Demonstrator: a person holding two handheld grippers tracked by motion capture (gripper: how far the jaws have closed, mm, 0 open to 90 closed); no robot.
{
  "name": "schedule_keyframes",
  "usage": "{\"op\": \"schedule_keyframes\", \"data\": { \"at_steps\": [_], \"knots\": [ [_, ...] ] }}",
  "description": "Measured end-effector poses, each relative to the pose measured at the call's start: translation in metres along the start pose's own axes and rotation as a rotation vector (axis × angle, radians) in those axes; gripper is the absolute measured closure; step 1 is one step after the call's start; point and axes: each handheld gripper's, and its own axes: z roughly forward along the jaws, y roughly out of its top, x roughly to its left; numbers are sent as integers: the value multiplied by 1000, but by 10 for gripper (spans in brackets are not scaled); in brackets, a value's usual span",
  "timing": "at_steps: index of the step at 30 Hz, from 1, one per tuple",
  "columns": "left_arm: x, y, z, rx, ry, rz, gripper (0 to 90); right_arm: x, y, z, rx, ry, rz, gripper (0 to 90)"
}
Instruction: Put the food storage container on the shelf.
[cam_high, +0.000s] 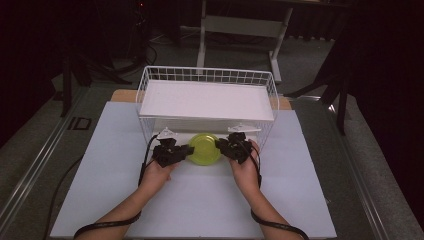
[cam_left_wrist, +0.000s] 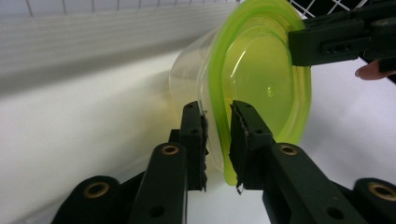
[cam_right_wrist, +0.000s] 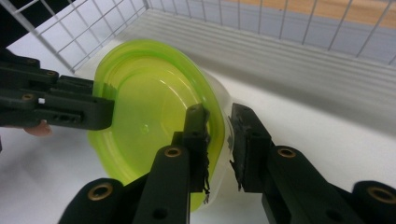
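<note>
Both tools, left (cam_left_wrist: 217, 135) and right (cam_right_wrist: 219, 140), clamp the green-lidded container (cam_high: 203, 148); wire basket (cam_high: 150, 80) just behind.

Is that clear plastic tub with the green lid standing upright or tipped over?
Tipped: the clear plastic tub lies sideways, its green lid facing the person.

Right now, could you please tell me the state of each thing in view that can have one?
container: clear, lying on its side at the basket's open front, green lid on.
green lid: fitted on the container, facing the person.
left gripper: jaws astride the lid's rim, close to it.
right gripper: jaws astride the opposite rim.
wire basket: upright on the table, a white shelf board inside.
</note>
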Motion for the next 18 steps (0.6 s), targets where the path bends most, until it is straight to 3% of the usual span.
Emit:
{"op": "schedule_keyframes", "data": {
  "at_steps": [4,8,9,11,18],
  "knots": [
    [2,2,2,-18,4,16,714,-1,2,2,-31,-41,-32,645],
    [6,2,5,-36,-6,10,627,-10,1,5,-53,-47,-11,585],
    [8,3,6,-45,-10,-7,624,-11,0,5,-58,-49,-4,572],
    [9,5,7,-56,6,-18,593,-11,-2,7,-66,-58,0,564],
    [12,12,12,-97,69,13,523,-12,-3,13,-64,-79,8,552]
  ]
}}
